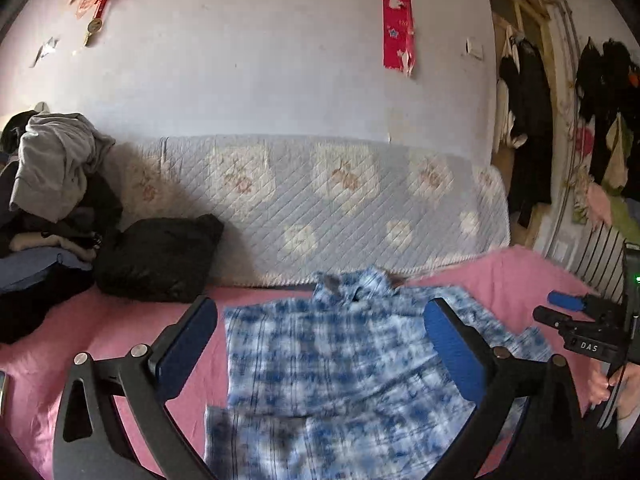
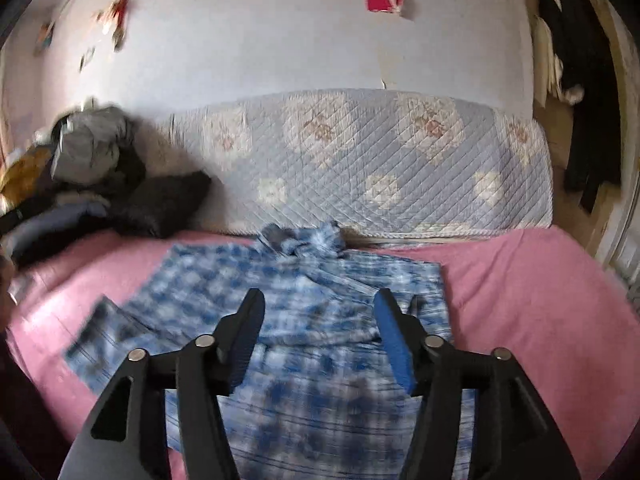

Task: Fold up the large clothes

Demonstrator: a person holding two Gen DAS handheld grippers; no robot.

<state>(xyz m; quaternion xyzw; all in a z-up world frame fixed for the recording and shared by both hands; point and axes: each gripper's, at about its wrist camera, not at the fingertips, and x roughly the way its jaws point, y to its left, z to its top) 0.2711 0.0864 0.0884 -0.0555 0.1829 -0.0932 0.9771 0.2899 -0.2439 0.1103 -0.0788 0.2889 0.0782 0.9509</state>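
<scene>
Blue-padded and spread wide, my left gripper [image 1: 320, 336] hangs above the shirt [image 1: 340, 360] with nothing between its jaws; my right gripper [image 2: 320, 332] is released too, parted over the same cloth and gripping nothing. That blue-and-white checked shirt lies flat on the pink sheet [image 2: 540, 300], its collar [image 2: 304, 240] toward the quilted backrest [image 2: 380, 160], one side already turned in and a sleeve [image 2: 100, 340] sticking out on the left side of the shirt. I judge it light, limp and thin: it will sag and drag, and it should not slip much on the sheet, so I would pinch it at a hem corner or a shoulder seam, both layers together, rather than mid-panel. Its outer edges look fairly straight, though motion blur hides small wrinkles. Right of the shirt the sheet is bare and gives me room to swing a fold. Left of the shirt, past the sleeve, sit a black cushion [image 1: 160, 260] and a heap of clothes [image 1: 52, 184], near enough to crowd a wide sweep that way. Beyond the shirt's collar the backrest stops any push.
</scene>
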